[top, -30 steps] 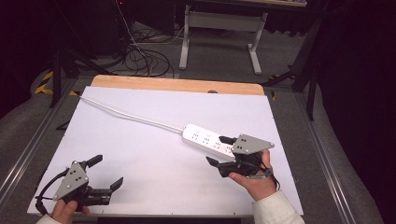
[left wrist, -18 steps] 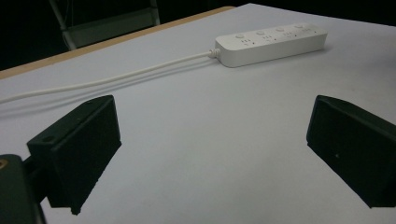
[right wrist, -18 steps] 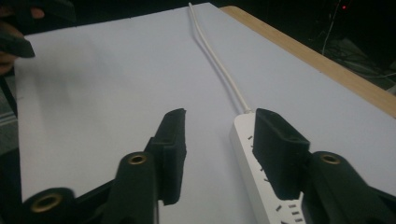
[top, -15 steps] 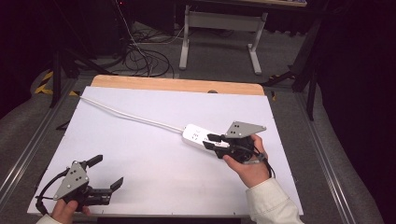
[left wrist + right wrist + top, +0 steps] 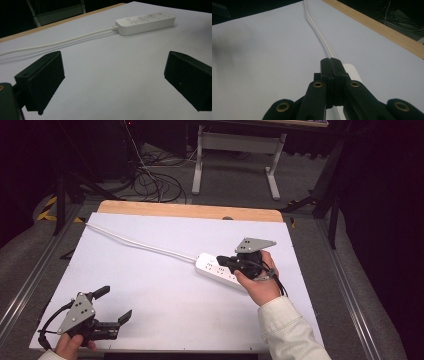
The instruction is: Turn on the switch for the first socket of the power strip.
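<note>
A long white plastic power strip (image 5: 221, 270) lies flat on the white table top (image 5: 165, 290), right of centre in the high view, with its round white cable (image 5: 140, 245) running off toward the far left corner. The right gripper (image 5: 223, 262) hovers over the middle of the strip; its 2 black jaws have just been closing and now meet pad to pad in the right gripper view (image 5: 331, 65), with nothing between them. The strip's white end shows just below and beyond the tips. Whether the tips touch the strip cannot be told.

The left gripper (image 5: 114, 306) rests near the front left of the table, well apart from the strip, its jaws standing wide with only bare table between them.

The strip is probably light, rigid and smooth-sided, so it should slide easily on the table if pushed and could slip from a loose pinch. The best hold would seem to be across its narrow width, on the 2 long flat sides near the middle. The 4 round buttons (image 5: 144, 17) on top look suited to a press from joined tips. The cable is bendy and will drag, turning the strip if it is lifted by 1 end.
</note>
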The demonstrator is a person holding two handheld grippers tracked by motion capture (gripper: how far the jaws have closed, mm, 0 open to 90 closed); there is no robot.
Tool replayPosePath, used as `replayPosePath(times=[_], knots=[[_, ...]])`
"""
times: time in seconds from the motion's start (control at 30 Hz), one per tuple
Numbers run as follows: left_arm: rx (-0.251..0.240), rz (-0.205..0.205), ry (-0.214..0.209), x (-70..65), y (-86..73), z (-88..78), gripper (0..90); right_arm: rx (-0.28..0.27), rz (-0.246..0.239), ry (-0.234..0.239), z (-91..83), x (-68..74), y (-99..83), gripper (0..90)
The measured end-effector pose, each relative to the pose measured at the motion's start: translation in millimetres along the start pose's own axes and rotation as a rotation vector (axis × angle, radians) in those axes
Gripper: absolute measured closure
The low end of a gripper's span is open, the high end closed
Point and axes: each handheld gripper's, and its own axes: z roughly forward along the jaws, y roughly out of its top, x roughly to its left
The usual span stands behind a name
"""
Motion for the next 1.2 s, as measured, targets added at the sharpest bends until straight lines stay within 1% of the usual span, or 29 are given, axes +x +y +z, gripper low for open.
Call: replayPosePath(times=[0.13, 0.17, 0.2, 0.23, 0.3, 0.4, 0.43, 0.47, 0.5, 0.53, 0.57, 0.6, 0.67, 0.73, 0.8, 0.87, 0.9, 1.03, 1.1, 1.13, 1.17, 1.2], knots=[[0.0, 0.0, 0.002, 0.1, 0.0, 0.1, 3.5, 0.019, 0.007, -0.01, 7.0, -4.8, 2.2, 90.0], [0.0, -0.002, -0.001, 0.2, 0.0, 0.0, 3.5, 0.03, 0.009, -0.016, 11.6, -7.1, 3.0, 90.0], [-0.005, -0.011, -0.005, -0.3, -0.1, 0.2, 3.5, 0.033, 0.011, -0.017, 14.0, -8.1, 3.3, 90.0], [-0.005, -0.009, -0.004, -0.3, 0.1, 0.0, 3.5, 0.033, 0.011, -0.017, 14.0, -8.1, 3.3, 90.0], [-0.003, -0.007, -0.003, -0.4, 0.1, 0.0, 3.5, 0.041, 0.018, -0.023, 20.9, -11.3, 3.9, 90.0], [0.0, 0.002, -0.003, 0.0, 0.1, 0.1, 3.5, 0.051, 0.022, -0.027, 25.8, -13.7, 4.0, 90.0], [-0.001, 0.004, -0.002, -0.1, 0.0, 0.3, 3.5, 0.062, 0.032, -0.032, 30.8, -16.1, 3.7, 90.0], [-0.001, 0.004, -0.001, -0.2, 0.0, 0.3, 3.5, 0.062, 0.032, -0.032, 30.8, -16.1, 3.7, 90.0], [0.0, 0.005, -0.001, -0.3, 0.0, 0.3, 3.5, 0.074, 0.045, -0.035, 35.4, -18.5, 3.2, 90.0], [-0.001, 0.006, -0.001, -0.3, -0.1, 0.3, 3.5, 0.074, 0.045, -0.035, 35.4, -18.5, 3.2, 90.0], [-0.001, 0.008, -0.001, -0.3, -0.1, 0.4, 3.5, 0.083, 0.053, -0.04, 40.0, -21.3, 2.2, 90.0], [-0.001, 0.009, -0.002, -0.4, -0.1, 0.6, 3.5, 0.083, 0.053, -0.04, 40.0, -21.3, 2.2, 90.0], [0.0, 0.007, -0.002, -0.7, -0.2, 0.7, 3.5, 0.096, 0.061, -0.048, 46.7, -25.1, 0.4, 90.0], [0.001, 0.008, -0.003, -0.7, -0.1, 0.6, 3.5, 0.101, 0.061, -0.049, 48.7, -26.2, -0.3, 90.0], [0.001, 0.008, -0.003, -0.8, 0.0, 0.5, 3.5, 0.111, 0.063, -0.057, 54.6, -28.7, -2.4, 90.0], [0.0, 0.007, -0.003, -0.7, -0.1, 0.6, 3.5, 0.117, 0.061, -0.061, 55.9, -29.4, -2.9, 90.0], [0.002, 0.009, -0.003, -0.6, -0.1, 0.7, 3.5, 0.126, 0.062, -0.067, 60.1, -31.4, -4.7, 90.0], [0.003, 0.01, -0.003, -0.9, -0.1, 0.8, 3.5, 0.133, 0.067, -0.072, 65.9, -34.0, -7.0, 90.0], [0.005, 0.016, -0.003, -0.6, 0.0, 0.8, 3.5, 0.143, 0.069, -0.07, 72.1, -35.2, -9.1, 90.0], [0.005, 0.016, -0.003, -0.6, 0.0, 0.8, 3.5, 0.143, 0.069, -0.07, 72.1, -35.2, -9.1, 90.0], [0.004, 0.009, -0.005, -1.0, -0.2, 1.1, 3.5, 0.15, 0.067, -0.069, 73.6, -35.4, -9.5, 90.0], [0.006, 0.016, -0.003, -0.5, -0.1, 1.0, 3.5, 0.167, 0.063, -0.064, 79.4, -35.6, -11.2, 90.0]])
